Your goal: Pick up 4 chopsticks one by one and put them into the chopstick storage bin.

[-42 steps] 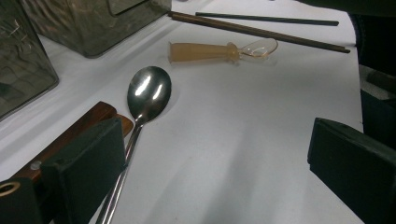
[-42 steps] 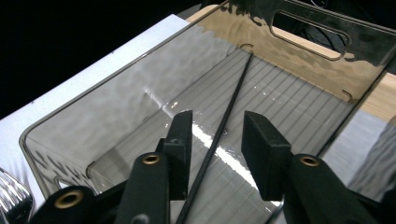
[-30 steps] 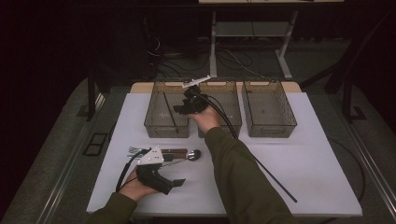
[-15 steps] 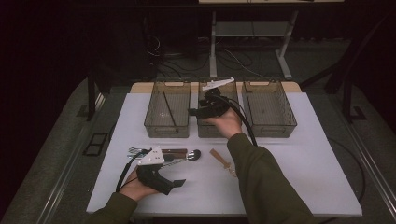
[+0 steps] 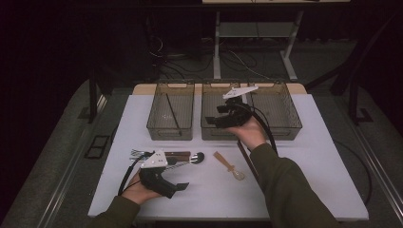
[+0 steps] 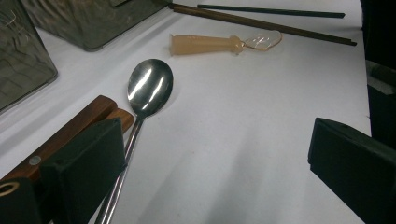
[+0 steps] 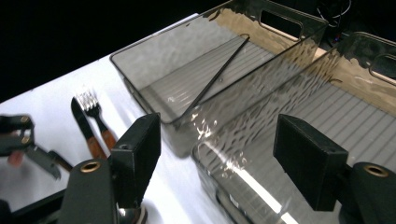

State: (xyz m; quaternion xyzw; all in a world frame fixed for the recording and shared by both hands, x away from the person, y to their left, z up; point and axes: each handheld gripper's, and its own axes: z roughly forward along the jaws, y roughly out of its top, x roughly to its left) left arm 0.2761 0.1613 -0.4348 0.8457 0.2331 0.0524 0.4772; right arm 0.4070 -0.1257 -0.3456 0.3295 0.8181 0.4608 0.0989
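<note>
My left gripper rests low at the front left of the white table, jaws open with nothing between them. Just beyond its left jaw lie a metal spoon and wooden-handled cutlery. My right gripper hovers over the middle clear bin, pointing left. Its jaws have just been opening and hold nothing. The left bin holds one dark chopstick. A fork and knife lie on the table.
A third clear bin stands at the right. A translucent beige spoon and dark chopsticks lie mid-table, right of the cutlery. The right gripper's cable trails across the right bin's front.
My right gripper has moved to the right, from above the left bin to above the middle bin, uncovering the beige spoon. The left gripper has stayed put.
</note>
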